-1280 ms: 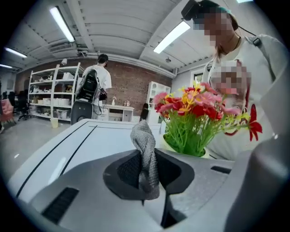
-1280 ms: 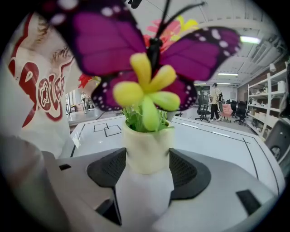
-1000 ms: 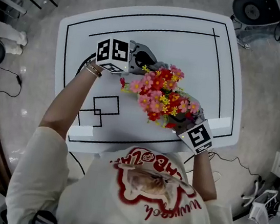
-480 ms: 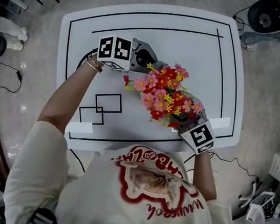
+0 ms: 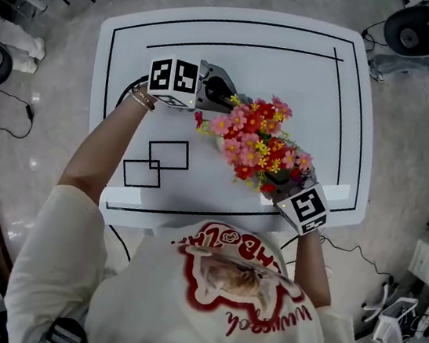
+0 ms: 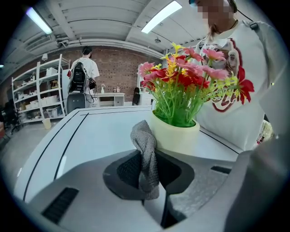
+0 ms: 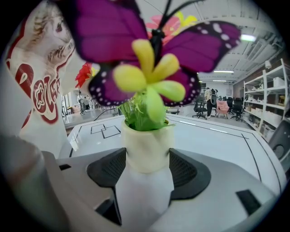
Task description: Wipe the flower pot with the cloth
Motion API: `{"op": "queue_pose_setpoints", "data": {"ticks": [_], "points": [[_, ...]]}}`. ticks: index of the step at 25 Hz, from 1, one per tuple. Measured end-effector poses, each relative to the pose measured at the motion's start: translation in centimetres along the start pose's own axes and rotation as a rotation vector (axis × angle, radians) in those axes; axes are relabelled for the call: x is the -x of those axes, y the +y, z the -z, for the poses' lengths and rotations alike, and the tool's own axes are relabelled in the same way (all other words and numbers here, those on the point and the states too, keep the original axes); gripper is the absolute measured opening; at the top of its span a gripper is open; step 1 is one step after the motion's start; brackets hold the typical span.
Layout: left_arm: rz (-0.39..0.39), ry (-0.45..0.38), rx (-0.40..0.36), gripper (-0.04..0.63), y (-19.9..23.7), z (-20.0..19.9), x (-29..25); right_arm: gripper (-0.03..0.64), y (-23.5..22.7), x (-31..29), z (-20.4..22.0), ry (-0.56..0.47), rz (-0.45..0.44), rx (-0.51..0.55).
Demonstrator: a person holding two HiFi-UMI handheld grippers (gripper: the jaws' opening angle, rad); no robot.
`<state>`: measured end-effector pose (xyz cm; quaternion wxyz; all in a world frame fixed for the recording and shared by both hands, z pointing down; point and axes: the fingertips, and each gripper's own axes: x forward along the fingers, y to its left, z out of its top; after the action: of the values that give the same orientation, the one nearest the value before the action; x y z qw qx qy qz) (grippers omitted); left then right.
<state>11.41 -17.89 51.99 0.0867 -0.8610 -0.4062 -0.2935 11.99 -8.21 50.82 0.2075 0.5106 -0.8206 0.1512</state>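
Note:
A cream flower pot (image 7: 146, 147) full of pink, red and yellow artificial flowers (image 5: 256, 142) stands near the front right of the white table (image 5: 292, 67). My right gripper (image 7: 146, 170) is shut on the flower pot, its pads (image 7: 108, 168) pressed to both sides. A purple butterfly decoration (image 7: 154, 50) blocks much of the right gripper view. My left gripper (image 6: 147, 174) is shut on a grey cloth (image 6: 146, 158), whose upper end touches the flower pot (image 6: 174, 136) on its side. In the head view the left gripper (image 5: 214, 89) sits just left of the flowers.
Black lines and two overlapping black squares (image 5: 156, 163) mark the table. A person (image 6: 84, 77) with a backpack stands far back by shelving (image 6: 38, 90). Office chairs (image 7: 222, 108) and shelves stand beyond the table's far side.
The flower pot and right gripper have shifted slightly right and away from me. The left gripper stays close against the flowers, following them a little.

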Motion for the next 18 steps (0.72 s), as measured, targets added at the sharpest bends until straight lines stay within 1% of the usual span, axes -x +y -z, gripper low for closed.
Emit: {"op": "queue_pose_setpoints", "data": {"ticks": [12, 18], "points": [[-0.084, 0.005, 0.008, 0.064, -0.80, 0.69, 0.58, 0.275, 0.11, 0.00, -0.01, 0.004, 0.007, -0.002], [-0.118, 0.041, -0.012, 0.063, -1.05, 0.77, 0.74, 0.275, 0.00, -0.03, 0.05, 0.002, 0.014, -0.003]]}}
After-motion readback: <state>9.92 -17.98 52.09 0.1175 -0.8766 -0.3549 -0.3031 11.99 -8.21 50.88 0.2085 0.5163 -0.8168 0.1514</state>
